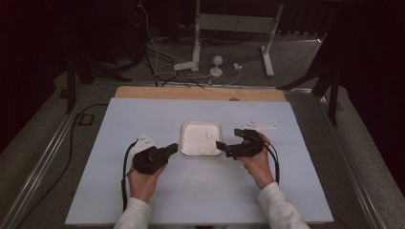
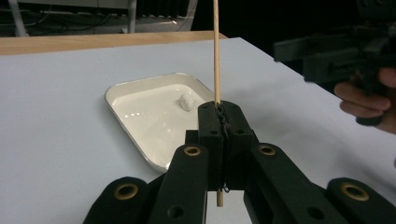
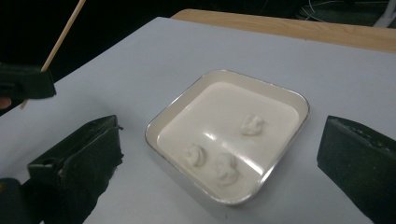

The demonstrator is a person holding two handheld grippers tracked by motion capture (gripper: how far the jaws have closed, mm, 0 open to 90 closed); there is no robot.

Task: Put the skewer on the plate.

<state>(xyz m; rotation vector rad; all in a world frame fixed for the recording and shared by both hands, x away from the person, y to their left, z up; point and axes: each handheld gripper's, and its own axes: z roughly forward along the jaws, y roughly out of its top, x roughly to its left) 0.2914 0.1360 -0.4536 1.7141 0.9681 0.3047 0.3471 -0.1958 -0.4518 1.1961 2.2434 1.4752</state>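
A thin wooden stick (image 2: 216,51) stands upright, clamped in the left gripper (image 2: 223,122); the right gripper (image 3: 219,154) gapes wide before the white tray (image 3: 299,105) holding three pale lumps (image 3: 252,124) mid-table.

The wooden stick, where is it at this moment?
The wooden stick stands upright, clamped in the left tool, just left of the white tray near the table's middle.
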